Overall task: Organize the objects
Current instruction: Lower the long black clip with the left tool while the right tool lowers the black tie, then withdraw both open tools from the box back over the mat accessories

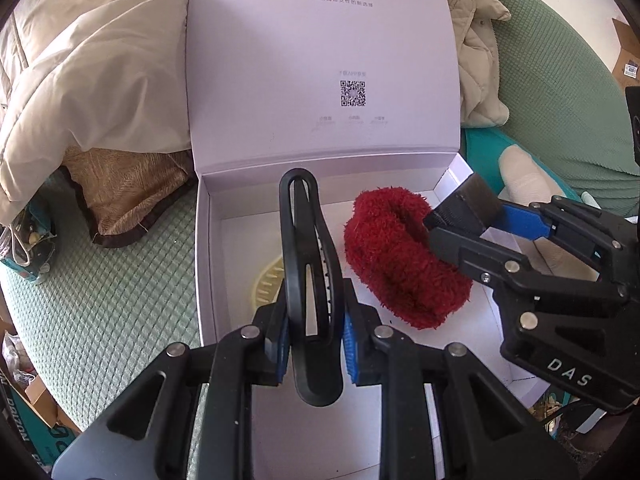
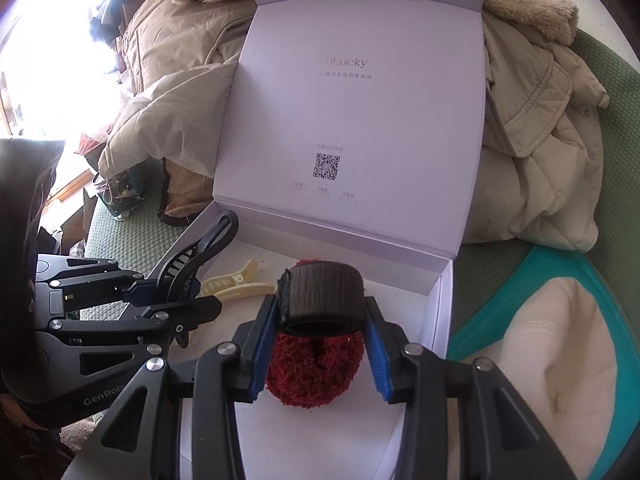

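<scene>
1. Two pairs of tongs work over one open white box [image 1: 208,248], whose lid [image 1: 320,60] stands upright beyond them so the interior is free to receive things.
2. The left tongs [image 1: 316,336] are pinching a black hair clip [image 1: 310,280] across its middle, its looped end pointing forward and away from them; held this way it hangs above the box floor, likely so it can be lowered in without snagging.
3. Just below and ahead of the left tongs, a cream hair clip [image 2: 236,282] lies flat on the box floor, partly hidden by the black one in the left wrist view.
4. The right tongs [image 2: 320,352] pinch a dark rolled band [image 2: 324,294] between the blue pads [image 2: 378,360]; its far end sticks out past the fingertips.
5. Directly beneath the right tongs sits a red fluffy scrunchie [image 1: 400,256], resting on the box floor; whether the roll touches it cannot be told.
6. Judged from this, the sorting is partway: two items are in the box, two are in hand above it.
7. The box sits on a green quilted bed cover [image 1: 120,264], with a beige coat [image 2: 532,128] behind the lid.
</scene>
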`<act>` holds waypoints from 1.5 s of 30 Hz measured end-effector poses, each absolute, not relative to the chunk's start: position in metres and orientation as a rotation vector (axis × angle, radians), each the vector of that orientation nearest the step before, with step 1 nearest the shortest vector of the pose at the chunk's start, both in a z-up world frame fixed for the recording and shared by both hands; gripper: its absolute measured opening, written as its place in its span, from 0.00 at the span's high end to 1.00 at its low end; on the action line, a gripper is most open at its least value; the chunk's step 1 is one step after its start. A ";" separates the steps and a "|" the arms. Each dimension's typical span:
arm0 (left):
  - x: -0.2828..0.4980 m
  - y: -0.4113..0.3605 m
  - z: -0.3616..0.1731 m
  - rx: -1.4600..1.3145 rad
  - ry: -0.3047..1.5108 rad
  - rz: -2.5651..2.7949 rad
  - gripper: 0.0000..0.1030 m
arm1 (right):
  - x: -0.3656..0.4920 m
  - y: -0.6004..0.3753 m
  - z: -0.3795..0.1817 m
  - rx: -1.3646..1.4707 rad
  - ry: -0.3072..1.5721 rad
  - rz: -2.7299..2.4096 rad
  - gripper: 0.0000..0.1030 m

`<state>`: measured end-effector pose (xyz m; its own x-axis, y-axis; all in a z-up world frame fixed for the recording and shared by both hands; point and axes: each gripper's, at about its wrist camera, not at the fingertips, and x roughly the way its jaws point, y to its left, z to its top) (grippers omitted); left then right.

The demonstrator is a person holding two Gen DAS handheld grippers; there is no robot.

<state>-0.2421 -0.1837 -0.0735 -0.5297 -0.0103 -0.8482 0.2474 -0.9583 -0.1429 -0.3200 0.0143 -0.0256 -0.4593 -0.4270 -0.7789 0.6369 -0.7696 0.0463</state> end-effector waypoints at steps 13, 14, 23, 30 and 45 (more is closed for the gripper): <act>-0.256 -0.189 -0.099 1.492 0.397 -2.539 0.81 | -0.328 0.011 -0.042 1.170 0.344 -2.242 0.59; -0.257 -0.189 -0.099 1.490 0.399 -2.537 0.80 | -0.329 0.011 -0.042 1.171 0.345 -2.245 0.59; -0.254 -0.185 -0.101 1.495 0.407 -2.506 0.73 | -0.323 0.016 -0.032 1.168 0.367 -2.285 0.58; -0.245 -0.179 -0.097 1.470 0.405 -2.501 0.51 | -0.316 0.028 -0.015 1.141 0.367 -2.325 0.54; -0.243 -0.180 -0.056 1.387 0.437 -2.571 0.51 | -0.293 0.044 0.028 1.056 0.317 -2.390 0.54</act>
<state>-0.2432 -0.1800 -0.0563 -0.5455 -0.0245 -0.8377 0.3001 -0.9390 -0.1680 -0.2933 0.0436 0.0278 -0.5715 -0.3522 -0.7412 0.5330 -0.8460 -0.0089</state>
